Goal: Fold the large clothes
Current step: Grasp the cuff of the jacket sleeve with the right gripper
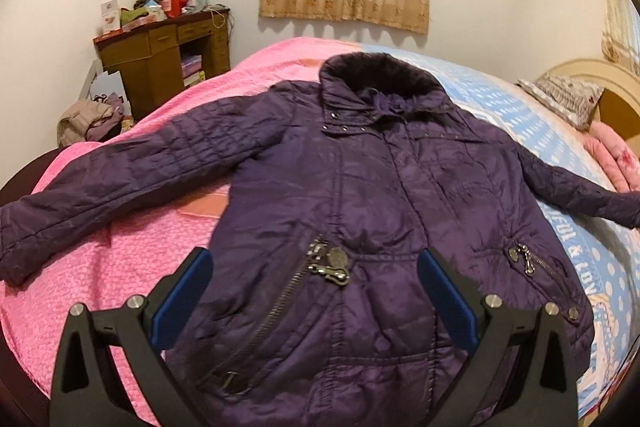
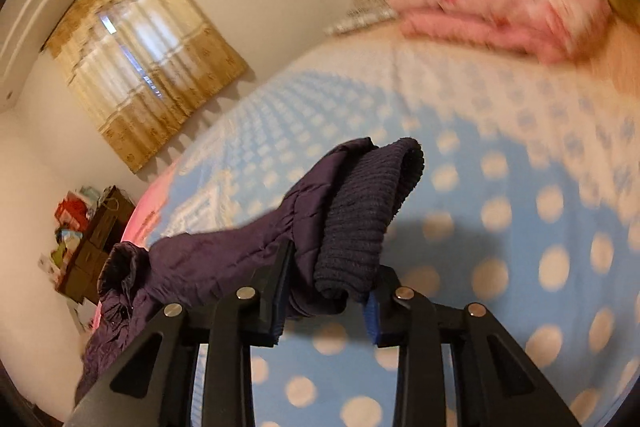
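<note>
A dark purple quilted jacket (image 1: 360, 195) lies face up on the bed, collar far, both sleeves spread out. My left gripper (image 1: 316, 267) is open above the jacket's lower front, near the zip pocket, holding nothing. My right gripper (image 2: 332, 287) is shut on the jacket's right sleeve (image 2: 224, 251) at its ribbed knit cuff (image 2: 360, 219) and holds it lifted above the blue dotted sheet. The cuff hangs out past the fingers. The right wrist view is blurred.
The bed has a pink quilt (image 1: 120, 267) on the left and a blue dotted sheet (image 2: 520, 227) on the right. Folded pink bedding (image 2: 500, 11) and a pillow (image 1: 568, 99) lie by the headboard. A cluttered wooden desk (image 1: 168, 55) stands in the far left corner.
</note>
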{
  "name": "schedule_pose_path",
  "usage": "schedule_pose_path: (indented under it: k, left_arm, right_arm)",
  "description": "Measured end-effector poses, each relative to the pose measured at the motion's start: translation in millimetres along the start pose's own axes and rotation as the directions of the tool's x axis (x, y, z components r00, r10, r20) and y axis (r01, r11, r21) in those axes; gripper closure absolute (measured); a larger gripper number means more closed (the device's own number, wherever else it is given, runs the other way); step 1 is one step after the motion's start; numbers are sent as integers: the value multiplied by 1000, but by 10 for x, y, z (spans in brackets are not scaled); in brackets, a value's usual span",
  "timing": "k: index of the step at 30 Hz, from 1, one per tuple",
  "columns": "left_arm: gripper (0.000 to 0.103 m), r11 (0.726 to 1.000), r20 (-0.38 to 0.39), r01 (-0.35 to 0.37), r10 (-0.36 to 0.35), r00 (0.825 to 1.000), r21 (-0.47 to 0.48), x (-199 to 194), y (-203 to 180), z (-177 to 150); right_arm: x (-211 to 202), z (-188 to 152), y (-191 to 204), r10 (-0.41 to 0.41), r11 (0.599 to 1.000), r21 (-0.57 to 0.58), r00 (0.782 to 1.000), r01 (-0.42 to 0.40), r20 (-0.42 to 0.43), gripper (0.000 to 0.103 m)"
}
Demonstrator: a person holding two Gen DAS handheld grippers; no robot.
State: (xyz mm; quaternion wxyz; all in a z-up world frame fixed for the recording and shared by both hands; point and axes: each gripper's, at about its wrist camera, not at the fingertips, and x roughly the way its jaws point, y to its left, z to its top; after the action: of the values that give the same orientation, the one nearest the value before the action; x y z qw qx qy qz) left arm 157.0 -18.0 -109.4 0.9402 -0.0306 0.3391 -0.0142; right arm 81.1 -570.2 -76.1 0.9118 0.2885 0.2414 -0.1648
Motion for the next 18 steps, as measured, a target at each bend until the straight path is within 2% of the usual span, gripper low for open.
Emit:
schedule_pose_path:
  k: [5, 9, 14, 17, 18]
  left_arm:
    - [0, 1000, 8, 12, -12, 1000, -26, -48, 88, 24]
    - [0, 1000, 14, 10, -10, 1000, -15, -83, 96, 48]
    - [0, 999, 21, 16, -15, 1000, -33, -114, 170, 80]
    - [0, 999, 23, 12, -11, 1000, -42, -119, 215, 96]
    - [0, 999, 24, 13, -12, 1000, -48, -119, 234, 104]
  right_arm:
    - [-208, 334, 674, 25, 986, -169, 997, -12, 78, 75]
    - [-350, 472, 1428, 75, 937, -348, 989, -27, 124, 76]
    - [-513, 360, 2392, 167, 824, -564, 975, -56, 148, 77]
    - [-566, 190, 2915, 228, 747, -659, 966, -92, 124, 78]
    - [-573, 95, 3121, 253, 710, -696, 962, -110, 106, 78]
